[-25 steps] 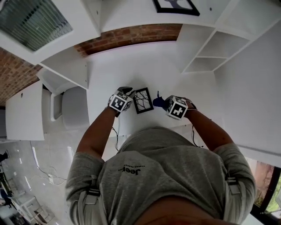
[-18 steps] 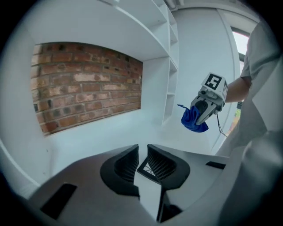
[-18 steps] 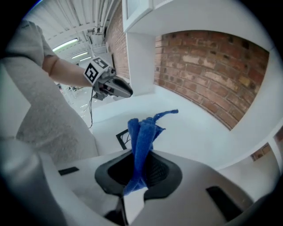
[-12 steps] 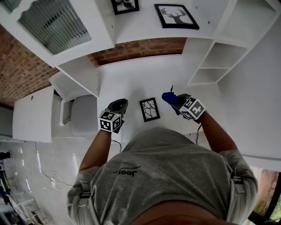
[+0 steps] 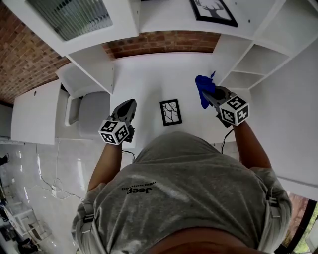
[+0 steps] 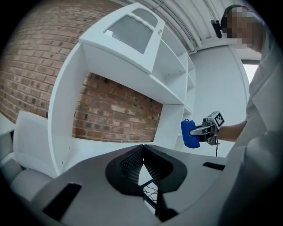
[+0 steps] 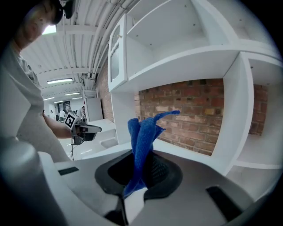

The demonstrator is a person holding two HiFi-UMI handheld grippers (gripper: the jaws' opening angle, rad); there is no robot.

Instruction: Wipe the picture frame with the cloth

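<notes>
A small black picture frame (image 5: 170,112) with a branch drawing lies flat on the white desk (image 5: 159,74), between my two grippers. To its left my left gripper (image 5: 128,105) hovers with jaws shut and nothing in them. In the left gripper view a corner of the frame (image 6: 151,193) shows below that gripper (image 6: 142,151). My right gripper (image 5: 208,94) is right of the frame and farther back, shut on a blue cloth (image 5: 202,89). The cloth (image 7: 142,141) stands up out of that gripper (image 7: 140,162) in the right gripper view. Neither gripper touches the frame.
White shelving surrounds the desk, with open cubbies (image 5: 246,67) at the right and a brick back wall (image 5: 164,42). A framed deer picture (image 5: 213,12) stands on the upper shelf. A pale chair (image 5: 93,116) sits left of the desk. The person's torso hides the desk's near edge.
Both grippers have drawn away from the frame: the left went left and nearer, the right rose rightwards and farther back with the cloth. The frame stays flat on the desk.
</notes>
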